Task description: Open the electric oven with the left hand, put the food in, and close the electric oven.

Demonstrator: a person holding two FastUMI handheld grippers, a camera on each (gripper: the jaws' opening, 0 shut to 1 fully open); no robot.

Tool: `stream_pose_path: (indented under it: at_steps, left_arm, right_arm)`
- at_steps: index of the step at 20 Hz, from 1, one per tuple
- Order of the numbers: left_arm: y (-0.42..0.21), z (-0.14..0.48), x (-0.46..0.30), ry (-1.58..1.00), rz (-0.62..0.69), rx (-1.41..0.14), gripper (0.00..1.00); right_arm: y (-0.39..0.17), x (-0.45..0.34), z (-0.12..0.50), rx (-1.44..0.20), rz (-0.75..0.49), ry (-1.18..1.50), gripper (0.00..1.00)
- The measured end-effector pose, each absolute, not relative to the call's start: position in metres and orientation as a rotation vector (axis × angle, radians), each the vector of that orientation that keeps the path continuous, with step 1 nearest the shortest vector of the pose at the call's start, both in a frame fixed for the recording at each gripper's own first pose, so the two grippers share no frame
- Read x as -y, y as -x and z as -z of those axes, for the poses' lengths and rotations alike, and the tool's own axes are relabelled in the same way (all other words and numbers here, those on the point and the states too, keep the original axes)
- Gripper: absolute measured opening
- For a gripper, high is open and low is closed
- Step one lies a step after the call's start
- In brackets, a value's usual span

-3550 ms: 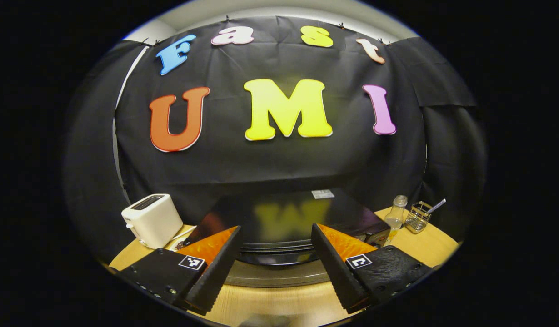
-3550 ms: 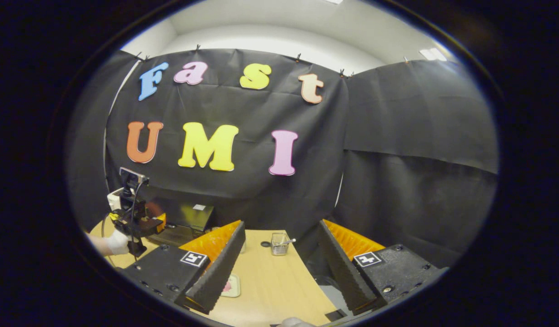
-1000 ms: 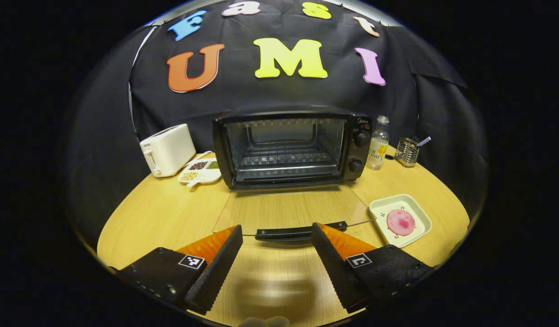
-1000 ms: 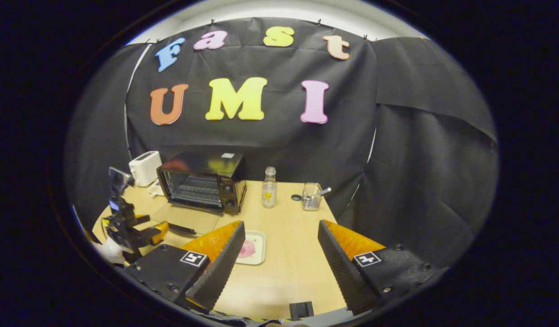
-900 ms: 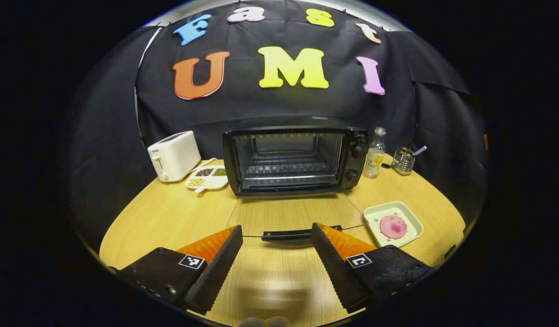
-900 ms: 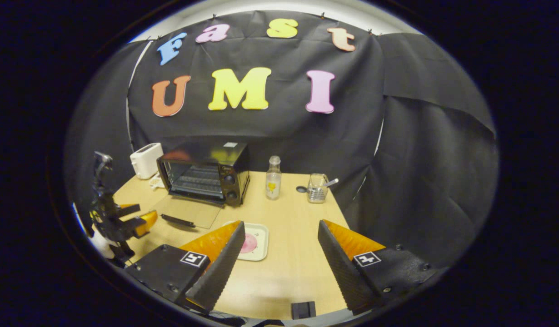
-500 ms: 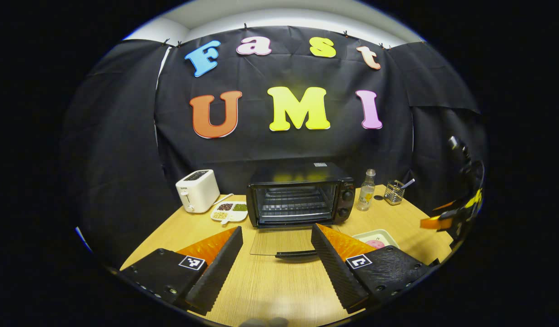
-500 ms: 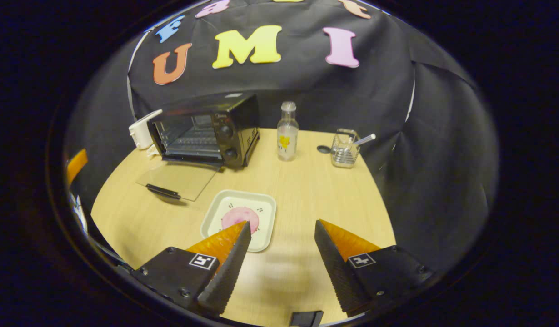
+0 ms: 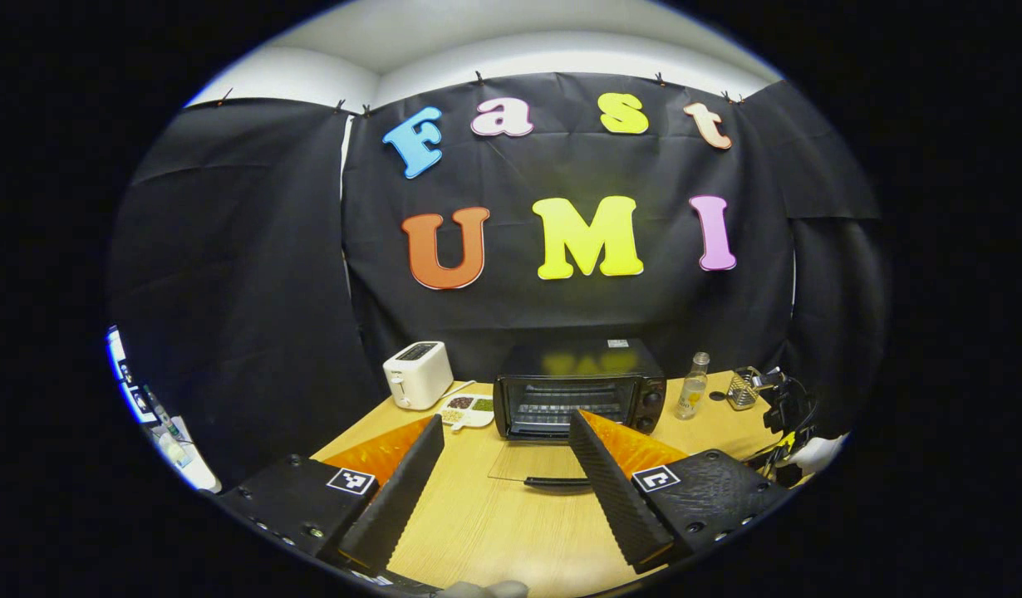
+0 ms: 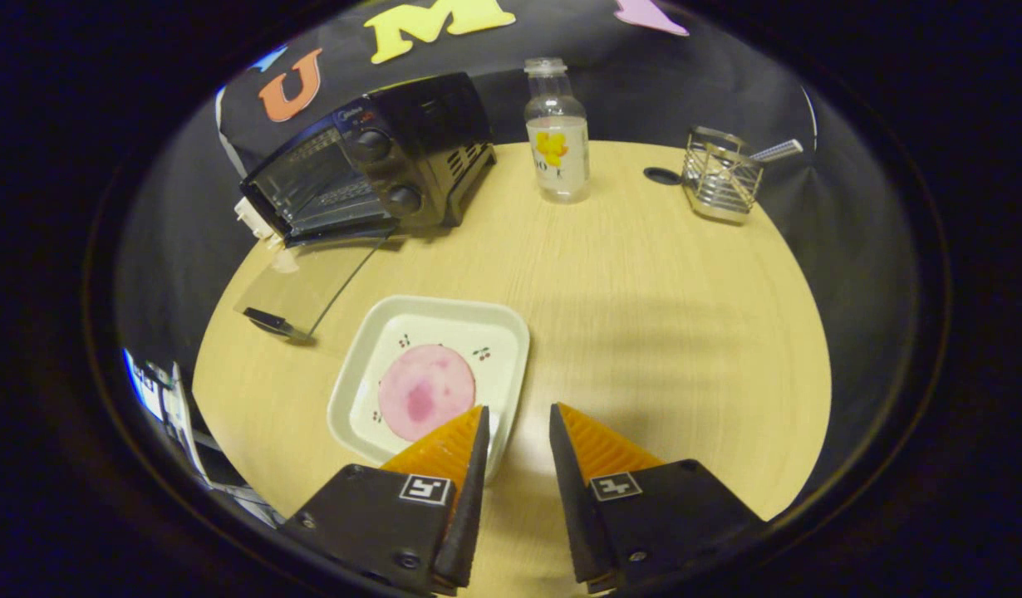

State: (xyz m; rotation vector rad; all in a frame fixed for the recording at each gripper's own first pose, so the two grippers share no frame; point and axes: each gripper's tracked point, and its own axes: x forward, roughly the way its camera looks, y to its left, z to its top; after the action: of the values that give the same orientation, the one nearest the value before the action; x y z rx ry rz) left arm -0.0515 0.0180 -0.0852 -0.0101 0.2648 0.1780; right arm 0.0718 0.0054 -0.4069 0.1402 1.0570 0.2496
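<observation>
Food (image 10: pixel 426 392) lies as a pink round slice in the white plate (image 10: pixel 503 330) just ahead of your right gripper (image 10: pixel 515 432). That gripper's jaws stand narrowly apart with nothing between them; its left finger (image 10: pixel 453 453) overlaps the plate's near rim, though contact cannot be confirmed. The plate sits on the desk (image 10: pixel 644 291), near the front edge. Beyond it, up and to the left, the oven (image 10: pixel 370 158) stands with its glass door (image 10: pixel 307 282) folded down flat onto the desk, handle (image 10: pixel 268 321) at the outer edge. A bottle (image 10: pixel 557 133) stands upright just right of the oven, and a wire holder (image 10: pixel 720 176) stands further right with a dark cap (image 10: pixel 662 175) between them.

Your left gripper (image 9: pixel 504 465) is wide open and empty, held above the desk (image 9: pixel 478 523) well back from the oven (image 9: pixel 579 389). In the left gripper view the door (image 9: pixel 532 461) lies flat ahead of the fingers. A toaster (image 9: pixel 417 374) stands left of the oven with a divided dish (image 9: pixel 468 407) between them. The bottle (image 9: pixel 692 386) stands to the oven's right. At the far right a gloved hand (image 9: pixel 814 453) holds the other gripper's body.
</observation>
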Motion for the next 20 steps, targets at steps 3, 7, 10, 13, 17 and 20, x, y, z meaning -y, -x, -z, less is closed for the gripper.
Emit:
stream_pose_path:
  at_steps: [3, 7, 10, 13, 17, 20]
  left_arm:
    - [0.055, 0.084, -0.014, 0.010, -0.223, -0.281, 0.96]
    - [0.057, 0.081, -0.009, 0.012, -0.274, -0.299, 0.96]
    - [0.059, 0.078, -0.004, 0.011, -0.303, -0.294, 0.96]
    - [0.060, 0.074, 0.002, 0.015, -0.327, -0.295, 0.97]
    - [0.061, 0.066, 0.005, 0.009, -0.329, -0.281, 0.96]
    - [0.053, 0.061, 0.004, -0.006, -0.305, -0.262, 0.96]
  right_arm:
    - [-0.082, -0.010, 0.414, -1.079, -0.277, -0.133, 0.29]
    - [-0.082, -0.008, 0.416, -1.124, -0.290, -0.036, 0.13]
    - [-0.084, -0.011, 0.416, -1.143, -0.324, 0.002, 0.10]
    - [-0.087, -0.014, 0.417, -1.165, -0.358, -0.056, 0.07]
    - [-0.088, -0.014, 0.416, -1.198, -0.384, -0.220, 0.02]
    - [-0.082, -0.018, 0.413, -1.209, -0.422, -0.359, 0.04]
